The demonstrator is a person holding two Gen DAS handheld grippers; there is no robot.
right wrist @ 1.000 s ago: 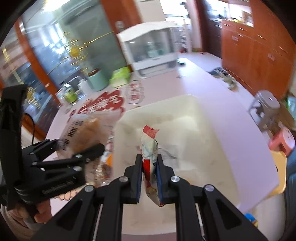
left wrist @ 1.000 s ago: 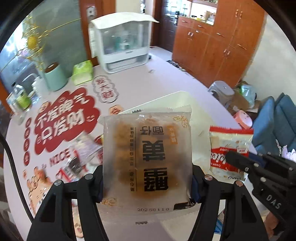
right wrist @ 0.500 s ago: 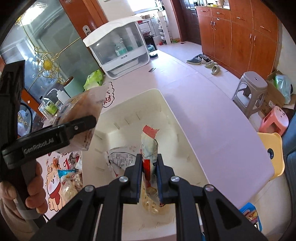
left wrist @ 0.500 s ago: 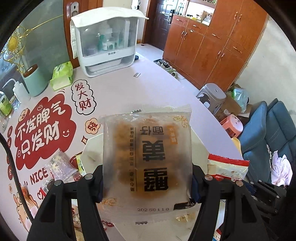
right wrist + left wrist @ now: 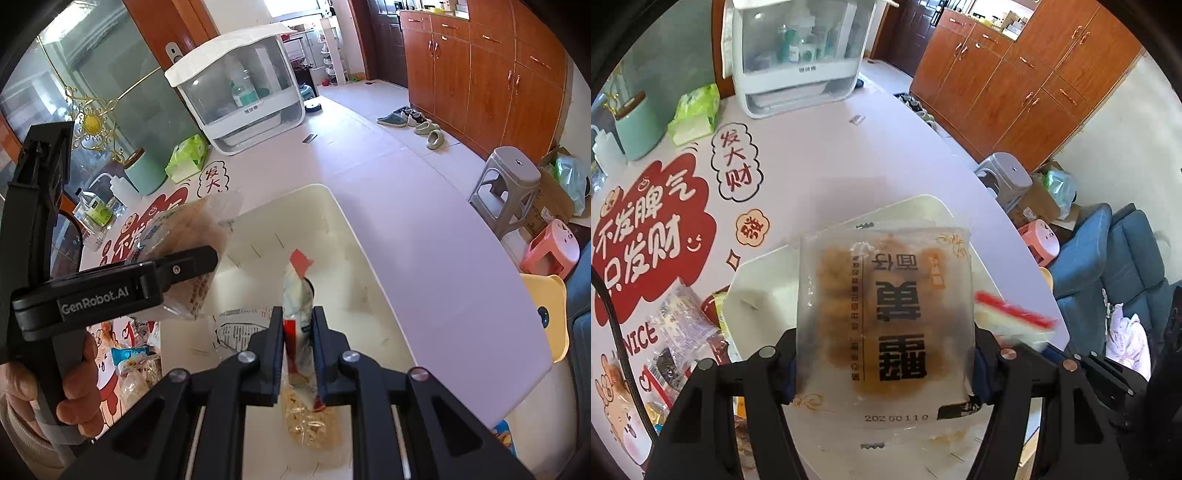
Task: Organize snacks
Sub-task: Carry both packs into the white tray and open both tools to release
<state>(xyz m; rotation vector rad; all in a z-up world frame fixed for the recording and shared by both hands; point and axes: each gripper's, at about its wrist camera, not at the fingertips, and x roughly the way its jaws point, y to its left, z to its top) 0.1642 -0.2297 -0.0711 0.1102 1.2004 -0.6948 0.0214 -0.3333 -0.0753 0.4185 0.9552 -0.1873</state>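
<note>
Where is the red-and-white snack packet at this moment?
In the right wrist view, the red-and-white snack packet is clamped edge-on in the right tool, held over the white bin, right of the left tool's translucent cake packet.

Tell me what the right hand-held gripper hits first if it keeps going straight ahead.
Probably the floor of the white bin; the right hand-held gripper, shut on a red-and-white snack packet, points into it. Depth is unclear.

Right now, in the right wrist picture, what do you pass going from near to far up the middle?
Right gripper → red-and-white snack packet → white bin's far rim → clear-fronted white cabinet.
</note>
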